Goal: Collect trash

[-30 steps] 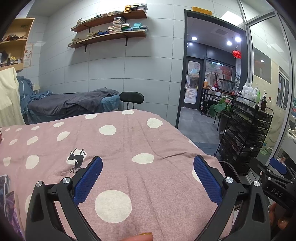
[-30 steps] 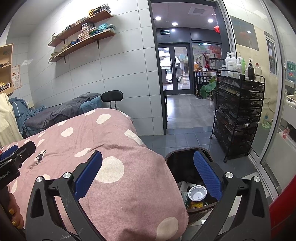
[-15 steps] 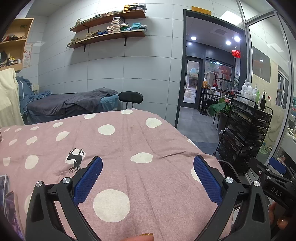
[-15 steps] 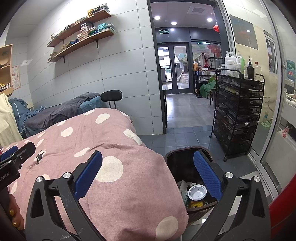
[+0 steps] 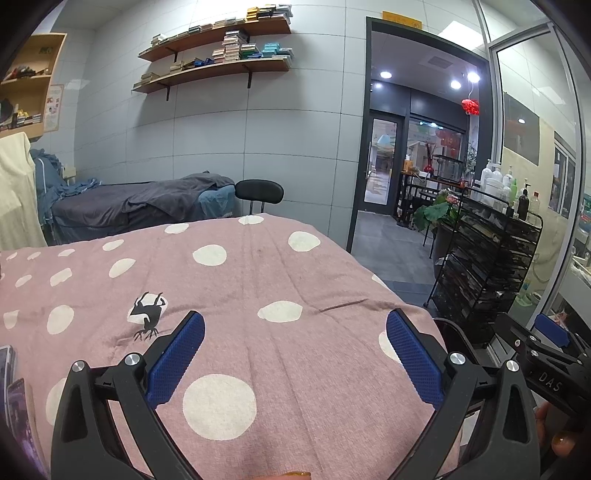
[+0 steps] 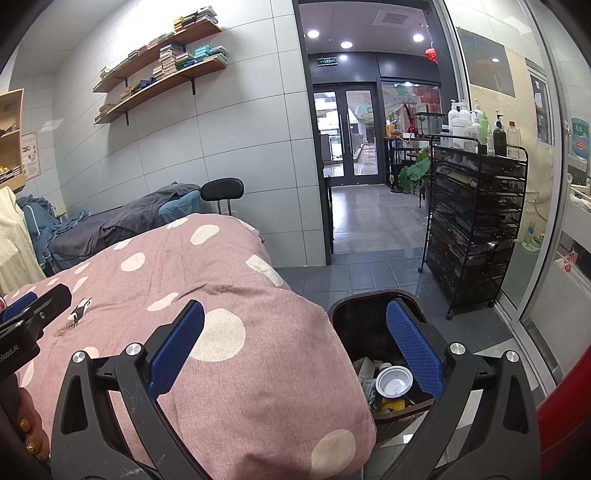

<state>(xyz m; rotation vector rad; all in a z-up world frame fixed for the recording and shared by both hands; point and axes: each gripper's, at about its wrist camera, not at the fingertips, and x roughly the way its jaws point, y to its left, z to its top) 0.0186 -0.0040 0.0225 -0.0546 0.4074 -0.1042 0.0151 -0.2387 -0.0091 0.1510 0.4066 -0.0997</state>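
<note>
While both my left gripper [image 5: 295, 354] and right gripper [image 6: 295, 347] gape empty, the bin [image 6: 343, 308] beside the bed's corner holds trash; next I seek another piece.

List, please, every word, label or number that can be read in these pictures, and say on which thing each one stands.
"DAS": on the right gripper's black body, in the left wrist view.
"nRobot.AI", cut off at the edge: on the left gripper's body, in the right wrist view.
Too small or blurred to read: the green sign above the doorway, the yellow plate over the door frame, the wall poster, the bottle labels.
</note>
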